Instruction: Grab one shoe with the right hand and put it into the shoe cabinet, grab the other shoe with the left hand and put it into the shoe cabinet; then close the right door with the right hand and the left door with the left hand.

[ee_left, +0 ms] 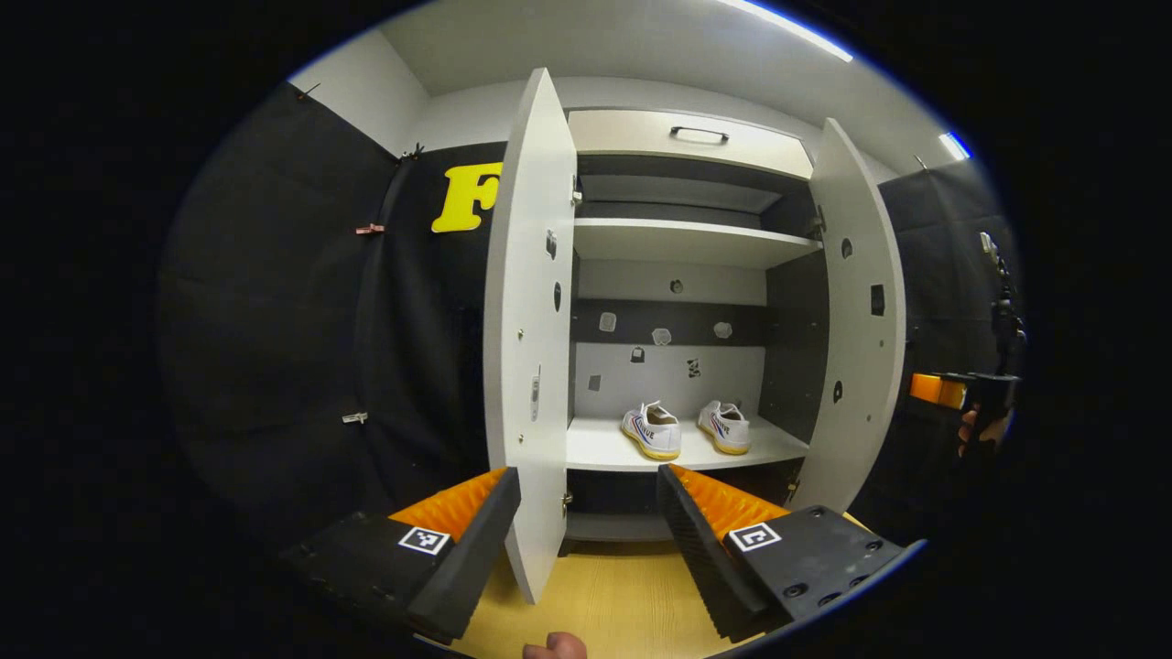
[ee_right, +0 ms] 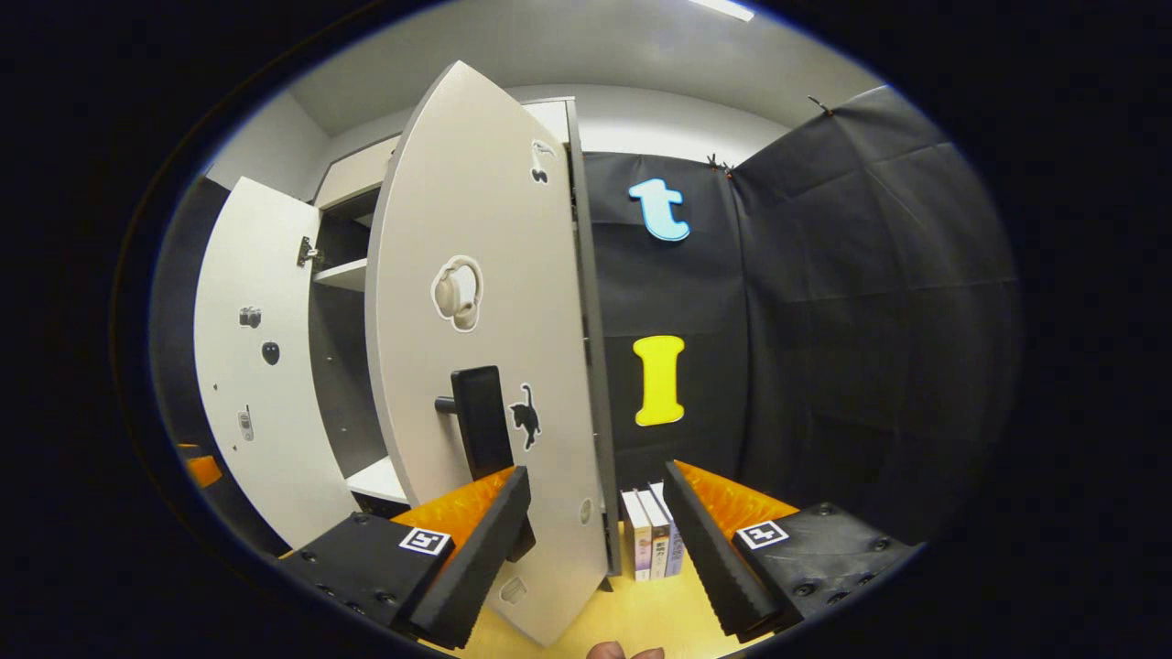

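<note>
Two white shoes, one on the left (ee_left: pixel 652 430) and one on the right (ee_left: pixel 726 426), stand side by side on the lower shelf (ee_left: pixel 600 450) of the shoe cabinet. Both doors stand wide: the left door (ee_left: pixel 529 320) and the right door (ee_left: pixel 856 311). My left gripper (ee_left: pixel 586 549) is open, and the left door's bottom edge shows between its fingers. In the right gripper view, my right gripper (ee_right: pixel 595 540) is open close to the right door's outer face (ee_right: pixel 485 238), just below its black handle (ee_right: pixel 478 416). The right gripper (ee_left: pixel 971 394) also appears beyond the right door, held by a hand.
A drawer with a dark handle (ee_left: pixel 699 135) tops the cabinet, above an upper shelf (ee_left: pixel 687 240). Three books (ee_right: pixel 652 545) stand on the wooden floor (ee_left: pixel 623 604) by the cabinet's right side. Black cloth walls close in on both sides.
</note>
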Demonstrator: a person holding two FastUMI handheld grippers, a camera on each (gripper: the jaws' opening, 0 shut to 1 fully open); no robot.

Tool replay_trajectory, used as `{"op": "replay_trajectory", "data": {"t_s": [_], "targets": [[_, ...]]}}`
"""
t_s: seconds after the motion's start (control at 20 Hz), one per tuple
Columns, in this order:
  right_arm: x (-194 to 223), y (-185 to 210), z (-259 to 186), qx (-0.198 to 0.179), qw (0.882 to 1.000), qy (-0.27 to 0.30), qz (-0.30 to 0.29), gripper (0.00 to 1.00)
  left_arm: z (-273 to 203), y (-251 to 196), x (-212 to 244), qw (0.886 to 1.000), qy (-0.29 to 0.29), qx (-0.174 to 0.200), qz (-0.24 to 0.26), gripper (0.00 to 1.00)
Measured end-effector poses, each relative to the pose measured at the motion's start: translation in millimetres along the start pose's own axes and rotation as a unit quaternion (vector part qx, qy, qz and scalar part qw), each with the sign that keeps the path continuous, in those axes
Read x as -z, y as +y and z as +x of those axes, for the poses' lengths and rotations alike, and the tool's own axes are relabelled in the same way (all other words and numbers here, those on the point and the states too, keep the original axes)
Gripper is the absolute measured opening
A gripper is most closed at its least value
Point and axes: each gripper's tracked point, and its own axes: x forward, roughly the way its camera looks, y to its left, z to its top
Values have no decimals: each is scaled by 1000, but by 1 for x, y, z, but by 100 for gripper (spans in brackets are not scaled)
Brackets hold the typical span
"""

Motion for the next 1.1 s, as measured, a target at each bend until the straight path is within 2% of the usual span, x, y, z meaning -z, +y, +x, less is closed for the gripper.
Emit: {"op": "replay_trajectory", "data": {"t_s": [0.25,0.45,0.75,0.85,1.1], "targets": [[11,62,0,-53,998,18,7,98,-3,22,-3,1000,-3,-13,-14,94],[12,90,-18,-77,997,15,-5,98,-5,41,-5,999,-4,-27,-17,94],[21,105,-40,-89,996,22,-16,98,2,78,-18,999,-10,-47,-14,94],[24,104,-43,-88,996,25,-16,98,6,107,-22,998,-9,-60,-11,95],[28,99,-45,-78,996,34,-8,98,42,157,-32,996,-12,-85,-9,94]]}}
